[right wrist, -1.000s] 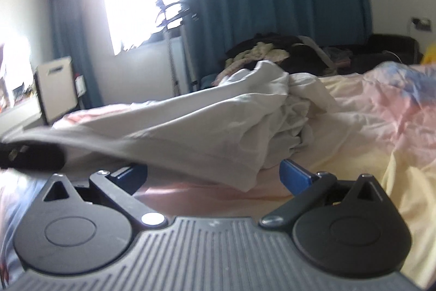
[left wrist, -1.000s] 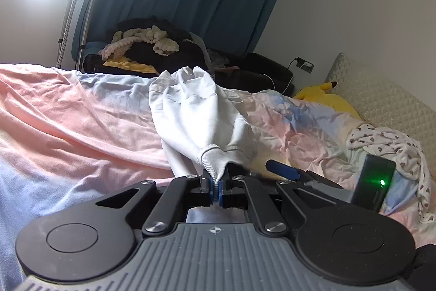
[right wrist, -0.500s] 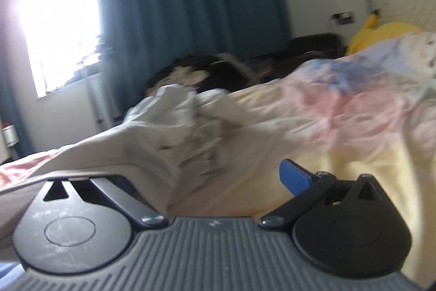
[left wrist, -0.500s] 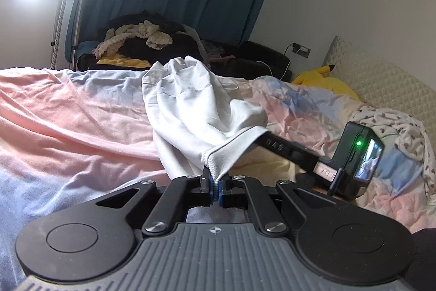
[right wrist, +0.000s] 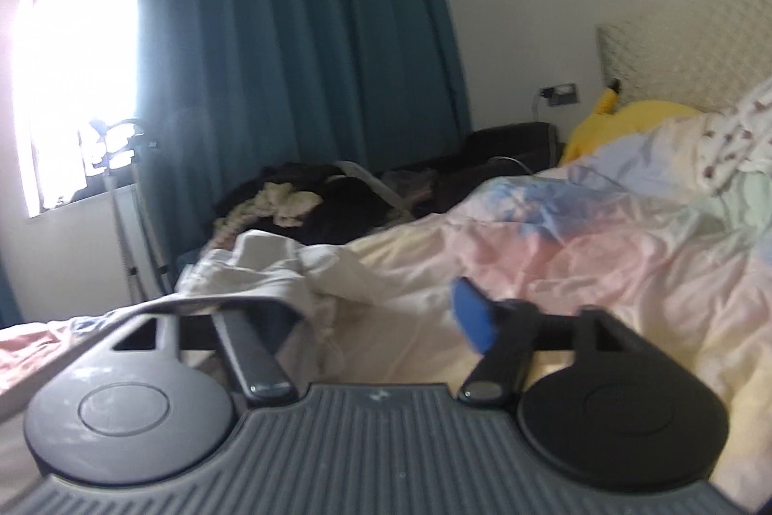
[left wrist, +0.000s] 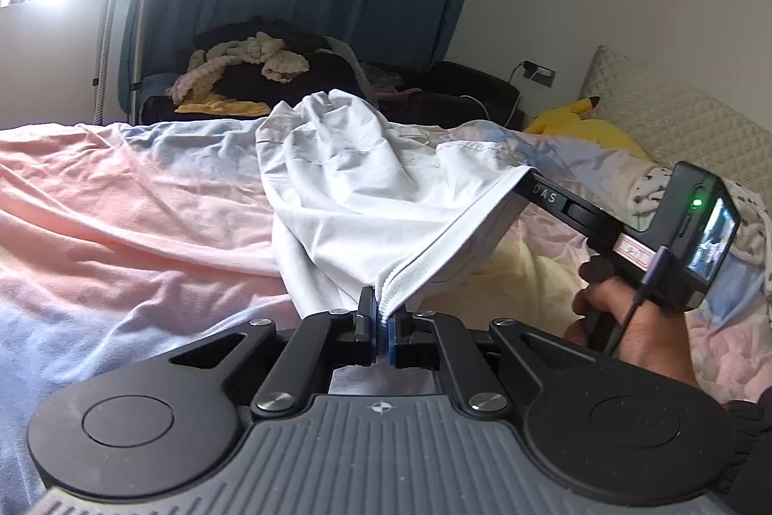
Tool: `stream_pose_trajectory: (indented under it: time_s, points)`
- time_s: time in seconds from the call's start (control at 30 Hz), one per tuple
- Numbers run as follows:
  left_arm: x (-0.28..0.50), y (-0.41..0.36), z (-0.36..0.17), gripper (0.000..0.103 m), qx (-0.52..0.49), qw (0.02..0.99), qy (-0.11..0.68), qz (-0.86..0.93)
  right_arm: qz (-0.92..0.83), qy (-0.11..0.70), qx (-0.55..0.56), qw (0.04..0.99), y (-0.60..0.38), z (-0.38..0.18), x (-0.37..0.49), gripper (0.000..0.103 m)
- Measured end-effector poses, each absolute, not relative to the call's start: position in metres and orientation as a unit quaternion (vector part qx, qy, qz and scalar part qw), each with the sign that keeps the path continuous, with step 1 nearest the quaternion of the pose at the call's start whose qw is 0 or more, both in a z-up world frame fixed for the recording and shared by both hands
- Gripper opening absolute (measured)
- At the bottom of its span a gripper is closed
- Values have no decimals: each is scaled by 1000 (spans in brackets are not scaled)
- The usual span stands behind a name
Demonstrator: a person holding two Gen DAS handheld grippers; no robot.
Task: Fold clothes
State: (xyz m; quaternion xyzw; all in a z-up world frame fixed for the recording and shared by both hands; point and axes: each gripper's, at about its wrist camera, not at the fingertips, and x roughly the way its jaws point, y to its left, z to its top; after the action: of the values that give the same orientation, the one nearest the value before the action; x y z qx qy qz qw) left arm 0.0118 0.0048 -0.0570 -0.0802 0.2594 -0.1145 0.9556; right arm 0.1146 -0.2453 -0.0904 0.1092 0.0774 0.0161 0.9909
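Floppy white garment: left gripper pinches its ribbed hem; right gripper gapes wide, hem draped over one finger.

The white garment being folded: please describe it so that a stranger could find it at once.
Look at the wide bed with the crumpled pink and pale blue sheet. In its middle lies a white cotton garment, bunched up, its ribbed hem pinched in the shut jaws of the left gripper. Unlike the spotted white cloth beside the headboard, it is plain.
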Motion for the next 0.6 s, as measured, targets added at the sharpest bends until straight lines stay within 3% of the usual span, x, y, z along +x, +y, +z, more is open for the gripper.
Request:
stream_pose_trajectory:
  time_s: [0.27,0.4,0.47,0.53,0.6]
  points:
    - [20,8,-64,9,-87,953,281,-76,75,74,129,986,-235,-76,108,12]
    - [26,9,-68,13,-89,951,290,-57,93,49,128,986,-232,-61,101,7]
    - [30,10,-70,29,-91,950,296,-45,98,41,130,986,-232,-56,97,7]
    - [34,12,-73,37,-92,950,298,-33,104,33,131,985,-231,-50,94,7]
    - [39,12,-74,37,-88,951,297,-26,109,26,132,985,-231,-45,90,7]
